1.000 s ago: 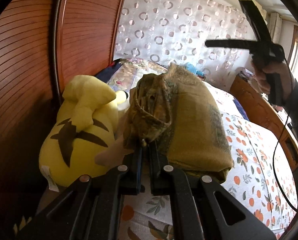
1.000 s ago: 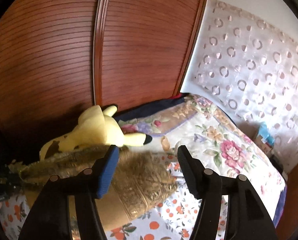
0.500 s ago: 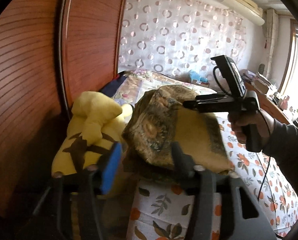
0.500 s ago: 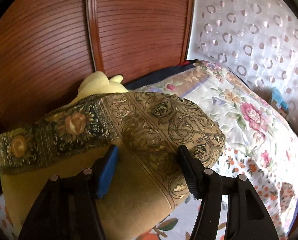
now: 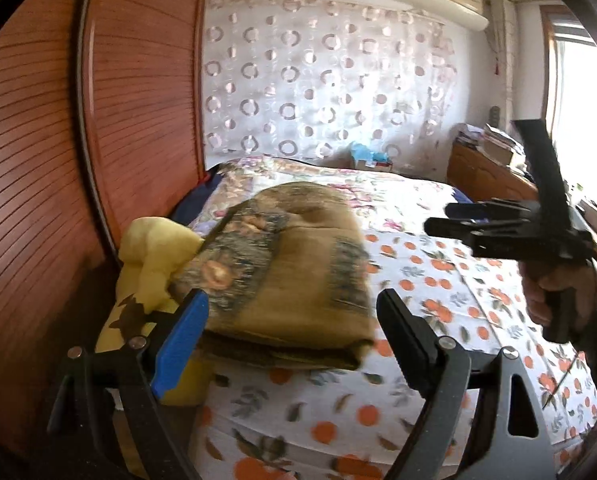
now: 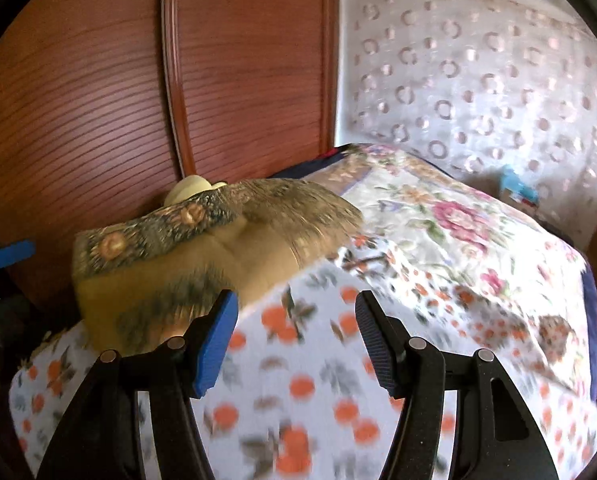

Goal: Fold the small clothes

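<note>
Since a second ago my left tool (image 5: 290, 334) has let go of the folded cloth (image 5: 294, 276) and pulled back; its jaws have just been opening and now stand spread, nothing between them. My right tool (image 6: 294, 332) has swung off the cloth and gapes empty over the orange-print bedsheet (image 6: 298, 384). At 12 o'clock from the left tool the cloth lies folded on the bed, mustard woven fabric with dark ornate borders. At its 9 o'clock a soft yellow plush toy (image 5: 154, 256) leans by the ribbed wooden wardrobe (image 5: 38, 160).
</note>
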Motion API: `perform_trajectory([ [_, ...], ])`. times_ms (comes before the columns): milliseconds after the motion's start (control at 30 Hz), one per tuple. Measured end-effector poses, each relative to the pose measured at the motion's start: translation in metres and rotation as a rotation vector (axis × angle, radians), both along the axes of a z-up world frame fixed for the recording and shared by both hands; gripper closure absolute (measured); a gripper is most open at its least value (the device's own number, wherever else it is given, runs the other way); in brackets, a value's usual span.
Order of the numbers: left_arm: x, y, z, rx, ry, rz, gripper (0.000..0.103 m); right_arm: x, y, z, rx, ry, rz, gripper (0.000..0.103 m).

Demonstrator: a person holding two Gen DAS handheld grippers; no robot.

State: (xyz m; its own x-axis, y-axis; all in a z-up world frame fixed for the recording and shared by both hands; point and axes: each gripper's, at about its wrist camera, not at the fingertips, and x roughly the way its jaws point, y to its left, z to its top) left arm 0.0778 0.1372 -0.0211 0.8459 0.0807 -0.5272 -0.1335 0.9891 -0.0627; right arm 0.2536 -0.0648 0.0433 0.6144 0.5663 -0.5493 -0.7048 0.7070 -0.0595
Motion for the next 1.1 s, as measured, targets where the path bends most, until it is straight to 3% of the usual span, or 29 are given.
perform_trajectory([
  [367, -0.013, -0.070, -0.001, -0.013, -0.015, -0.127, 0.017, -0.117, -0.103, 0.002, 0.095, -0.039, -0.202, 0.038],
  [467, -0.016, -0.090, 0.000, -0.007, -0.019, -0.157, 0.017, -0.144, -0.120, 0.001, 0.109, -0.052, -0.251, 0.032],
  [667, -0.026, -0.118, 0.015, -0.001, -0.052, -0.189, 0.017, -0.195, -0.132, 0.004, 0.135, -0.086, -0.339, 0.016],
  [1100, -0.040, -0.148, 0.067, 0.032, -0.142, -0.194, 0.017, -0.274, -0.132, 0.010, 0.234, -0.202, -0.461, 0.016],
])
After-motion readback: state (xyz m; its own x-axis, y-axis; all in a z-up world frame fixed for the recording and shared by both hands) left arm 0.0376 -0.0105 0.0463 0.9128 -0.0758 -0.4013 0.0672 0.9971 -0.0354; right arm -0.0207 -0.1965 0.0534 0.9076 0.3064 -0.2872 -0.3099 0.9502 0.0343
